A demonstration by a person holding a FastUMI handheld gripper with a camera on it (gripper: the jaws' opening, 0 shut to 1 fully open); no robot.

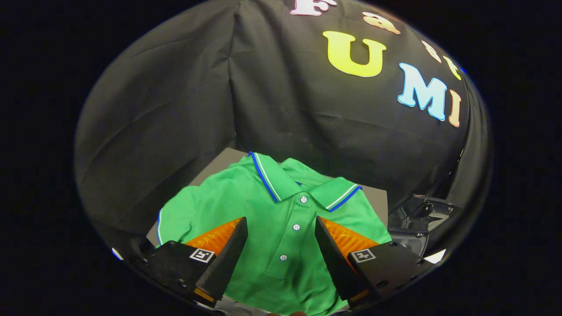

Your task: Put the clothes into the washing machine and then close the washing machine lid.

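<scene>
Hovering over a green polo shirt (281, 219), the tongs (281, 239) stand spread wide, grasping nothing; the button placket runs straight up the gap between the two fingers (228, 252). Shirt lies front-up on a grey desk (219, 160), collar pointing away from the tongs toward the black cloth wall (175, 96). Collar is green with a blue-and-white stripe along its edge, both wings folded down and spread. Three white buttons (296, 227) show down the placket, the lowest level with the fingertips, the top one just below the collar. Left sleeve spreads out beyond the left finger, with a pale stripe along its cuff; fabric there is rumpled in soft folds. Shirt body passes beneath both fingers; whether the fingers touch the cloth cannot be told. Off to the right, just beyond the desk corner, sits a dark machine part (423, 215) with a glossy black surface, partly seen; what it is exactly cannot be told.
</scene>
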